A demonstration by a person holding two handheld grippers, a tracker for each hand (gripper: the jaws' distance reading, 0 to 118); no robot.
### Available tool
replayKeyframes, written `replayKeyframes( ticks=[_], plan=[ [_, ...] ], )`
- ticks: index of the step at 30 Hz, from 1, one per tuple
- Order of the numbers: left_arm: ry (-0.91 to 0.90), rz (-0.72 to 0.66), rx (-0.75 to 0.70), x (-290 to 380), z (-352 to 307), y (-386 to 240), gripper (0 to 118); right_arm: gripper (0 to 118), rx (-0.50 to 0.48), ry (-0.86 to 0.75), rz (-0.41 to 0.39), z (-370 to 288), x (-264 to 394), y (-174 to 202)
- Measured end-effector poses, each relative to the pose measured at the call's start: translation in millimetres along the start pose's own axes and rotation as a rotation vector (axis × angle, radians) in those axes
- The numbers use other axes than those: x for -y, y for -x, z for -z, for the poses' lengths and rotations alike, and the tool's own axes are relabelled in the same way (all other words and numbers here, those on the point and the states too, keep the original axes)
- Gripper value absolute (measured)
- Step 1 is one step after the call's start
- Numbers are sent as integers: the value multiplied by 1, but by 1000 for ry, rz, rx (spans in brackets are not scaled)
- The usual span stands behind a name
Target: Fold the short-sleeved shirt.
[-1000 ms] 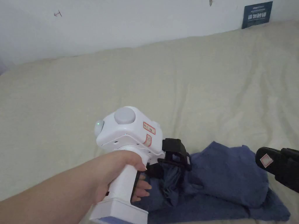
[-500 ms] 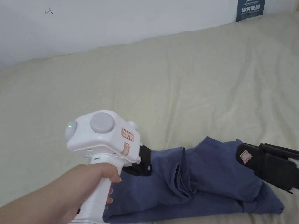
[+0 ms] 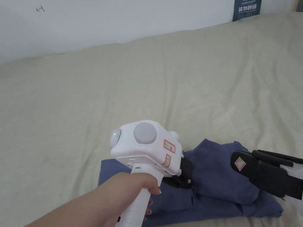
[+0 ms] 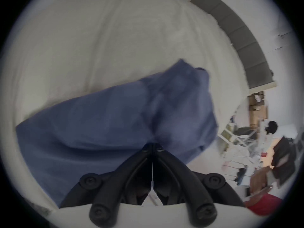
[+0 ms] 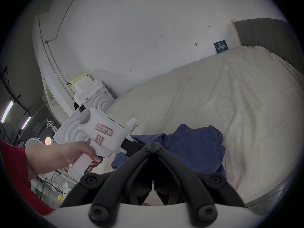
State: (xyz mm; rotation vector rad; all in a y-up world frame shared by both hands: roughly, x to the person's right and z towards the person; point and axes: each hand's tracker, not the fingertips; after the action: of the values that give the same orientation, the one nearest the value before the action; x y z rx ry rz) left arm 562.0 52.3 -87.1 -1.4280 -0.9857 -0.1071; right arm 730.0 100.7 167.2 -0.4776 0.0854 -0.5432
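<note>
A blue short-sleeved shirt (image 3: 219, 177) lies bunched in loose layers on the cream bed sheet (image 3: 148, 88), near its front edge. My left gripper (image 3: 188, 181) is over the shirt's middle, with a hand around its white handle. In the left gripper view its jaws (image 4: 152, 145) are closed, and the shirt (image 4: 98, 124) puckers at their tips. My right gripper (image 3: 235, 161) reaches in from the right, low over the shirt's right half. Its jaws (image 5: 153, 143) are shut with no cloth seen between them. Beyond them lie the shirt (image 5: 194, 146) and the left gripper's body (image 5: 102, 132).
The bed runs back to a white wall with a small blue sign (image 3: 247, 7). A grey headboard (image 5: 263, 32) stands at one end of the bed. White moulded blocks (image 5: 92, 106) stand beside the bed at its other end. A red sleeve (image 5: 9, 165) shows at the left.
The left gripper pulled left along the shirt, then came back right over its middle, leaving blue cloth spread behind it. The right gripper moved further in over the shirt's right half.
</note>
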Motion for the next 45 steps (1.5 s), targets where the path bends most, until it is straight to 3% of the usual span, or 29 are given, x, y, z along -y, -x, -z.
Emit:
replayKeyframes(
  ticks=[4, 9, 12, 14, 17, 19, 20, 22, 23, 24, 25, 26, 27, 33, 38, 45],
  plan=[
    [-66, -30, 364, 4, -12, 14, 0, 2, -24, -3, 10, 0, 0, 6],
    [-256, -70, 523, 44, -80, 35, 0, 2, -26, -5, -4, -8, -5, 12],
    [-401, -121, 527, 67, -127, 82, 0, 2, -26, -10, -16, -12, -11, 16],
    [-462, -174, 440, 83, -149, 114, 0, 2, -24, -10, -17, -12, -12, 17],
    [-471, -228, 261, 101, -165, 166, 0, 2, -23, -8, -15, -11, -14, 20],
    [-439, -285, 236, 107, -161, 196, 1, 2, -33, 3, 4, -7, -14, 23],
    [-394, -326, 251, 109, -155, 210, 11, 2, -38, 8, 12, -5, -13, 25],
    [-322, -432, 288, 113, -140, 222, 57, 2, -37, 16, 20, 0, -11, 29],
    [-291, -484, 293, 115, -131, 230, 68, 2, -41, 20, 27, 1, -10, 30],
    [-246, -517, 318, 116, -123, 237, 68, 2, -44, 26, 34, 3, -9, 31],
    [-211, -547, 357, 117, -115, 241, 102, 2, -42, 29, 35, 3, -9, 32],
    [-182, -576, 389, 116, -108, 247, 114, 2, -42, 33, 36, 4, -9, 32],
    [-164, -586, 436, 117, -104, 251, 117, 2, -39, 38, 34, 4, -8, 32],
    [-321, -427, 535, 110, -88, 256, 117, 2, -14, 56, 13, 6, -9, 31],
    [-362, -436, 607, 101, -63, 239, 117, 2, 4, 41, 20, 6, -12, 26],
    [-292, -358, 545, 83, -57, 216, 113, 2, 122, -168, -149, -22, -27, 24]
  ],
)
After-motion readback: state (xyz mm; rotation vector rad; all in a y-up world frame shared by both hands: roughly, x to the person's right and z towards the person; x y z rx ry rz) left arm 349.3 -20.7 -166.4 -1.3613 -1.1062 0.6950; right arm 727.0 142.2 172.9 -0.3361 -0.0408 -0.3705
